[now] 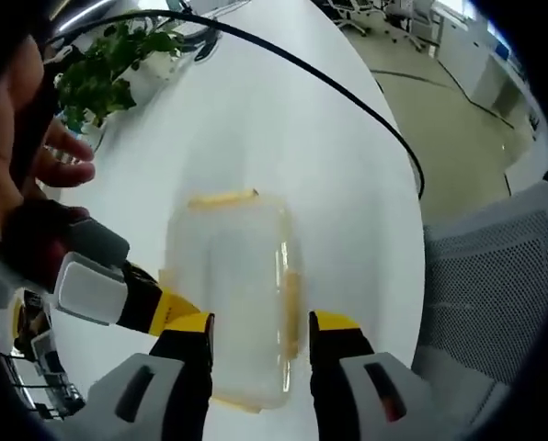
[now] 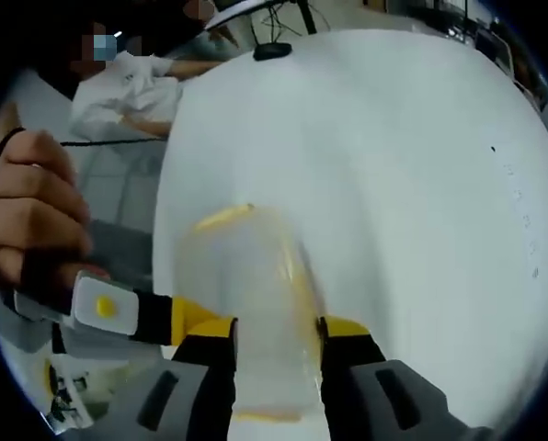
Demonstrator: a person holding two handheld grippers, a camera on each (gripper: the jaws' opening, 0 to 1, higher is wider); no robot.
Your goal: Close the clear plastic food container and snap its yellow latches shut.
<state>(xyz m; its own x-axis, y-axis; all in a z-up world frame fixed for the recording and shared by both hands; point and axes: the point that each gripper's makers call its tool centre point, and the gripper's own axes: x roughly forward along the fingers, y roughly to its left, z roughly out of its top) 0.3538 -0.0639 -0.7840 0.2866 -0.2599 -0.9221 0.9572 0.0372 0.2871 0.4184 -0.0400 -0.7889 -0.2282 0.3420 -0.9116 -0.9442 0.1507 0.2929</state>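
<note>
A clear plastic food container (image 1: 233,276) lies on the white table (image 1: 283,119), its lid on top. One yellow latch (image 1: 221,197) sits at its far end and another yellow latch (image 1: 292,303) runs along its right side. My left gripper (image 1: 260,331) is open, its jaws standing over the container's near end. The other gripper's yellow tip (image 1: 177,317) touches the container's left side. In the right gripper view the container (image 2: 256,276) looks blurred, and my right gripper (image 2: 276,335) is open, its jaws flanking the near end. A second yellow-tipped gripper (image 2: 196,322) comes in from the left.
A potted green plant (image 1: 108,69) stands at the table's far left, and a black cable (image 1: 348,96) arcs across the tabletop. A grey mesh chair (image 1: 485,276) is beside the right edge. A person's hand (image 2: 26,211) holds the second gripper. Someone in white (image 2: 131,92) sits beyond the table.
</note>
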